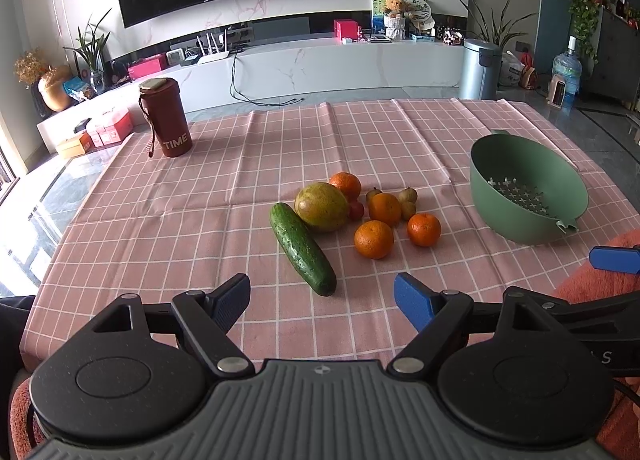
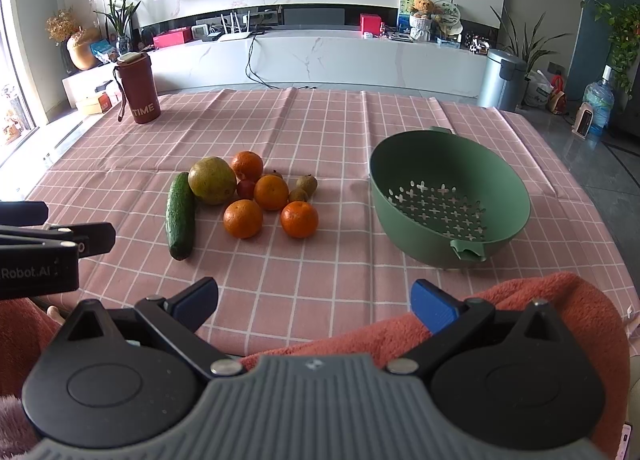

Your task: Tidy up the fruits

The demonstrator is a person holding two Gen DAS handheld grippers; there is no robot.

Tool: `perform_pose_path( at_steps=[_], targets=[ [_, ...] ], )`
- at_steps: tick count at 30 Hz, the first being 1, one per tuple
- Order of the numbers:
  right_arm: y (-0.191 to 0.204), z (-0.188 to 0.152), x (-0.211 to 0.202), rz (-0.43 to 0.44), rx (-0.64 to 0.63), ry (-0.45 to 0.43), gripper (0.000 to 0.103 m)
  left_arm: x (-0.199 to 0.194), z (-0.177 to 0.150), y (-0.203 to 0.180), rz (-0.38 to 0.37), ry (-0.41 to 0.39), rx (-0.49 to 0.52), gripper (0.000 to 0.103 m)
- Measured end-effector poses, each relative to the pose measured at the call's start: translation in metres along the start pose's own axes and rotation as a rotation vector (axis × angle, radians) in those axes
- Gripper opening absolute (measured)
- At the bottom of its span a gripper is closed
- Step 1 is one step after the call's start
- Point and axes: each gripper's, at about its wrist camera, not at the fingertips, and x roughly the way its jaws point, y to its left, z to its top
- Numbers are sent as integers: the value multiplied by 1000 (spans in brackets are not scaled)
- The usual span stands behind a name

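You're at the start: nothing is sorted yet. Both the left tongs (image 1: 322, 296) and right tongs (image 2: 316, 300) gape wide and hold nothing. The fruit (image 2: 260, 196) lies heaped ahead of them on the bench (image 2: 320, 272). The colander (image 2: 448, 196), ahead-right, is empty. Next, probably reach for an orange (image 2: 299, 219).

A small red fruit (image 1: 356, 211) sits mostly hidden behind the large green-yellow fruit (image 1: 322, 207) and an orange (image 1: 384, 209). The right gripper (image 1: 614, 259) is cut off at the frame edge.
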Motion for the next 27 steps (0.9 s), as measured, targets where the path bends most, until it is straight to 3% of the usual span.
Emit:
perform_pose_path(
  at_steps=[27],
  targets=[
    [5,-1,5,-4,-3,15,99,4,3,2,-13,28,-13,96]
  ],
)
